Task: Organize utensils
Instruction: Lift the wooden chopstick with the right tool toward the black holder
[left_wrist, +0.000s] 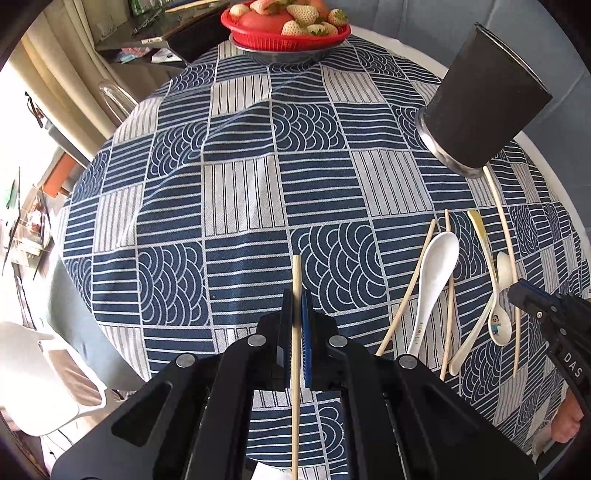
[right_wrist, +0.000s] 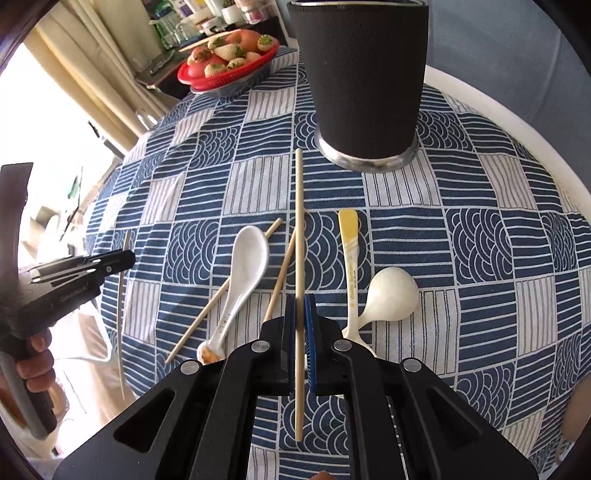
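left tool (left_wrist: 296, 295): clamped on pale wooden chopstick (left_wrist: 296, 269) | right tool (right_wrist: 300, 308): clamped mid-shaft on second wooden chopstick (right_wrist: 298, 221), tip near tall black cylindrical holder (right_wrist: 364, 81) on table | handling: light, stiff, slippery; grip mid-length

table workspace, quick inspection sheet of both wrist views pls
surface: round table under a blue and white patterned cloth
job's things: black utensil cup upright; white spoon, yellow-handled spoon, cream spoon and two loose chopsticks lying on the cloth
clutter: red fruit basket at the far edge
grippers: left gripper and right gripper each have jaws shut on one chopstick
cables: nothing seen
surroundings: curtains, white chair
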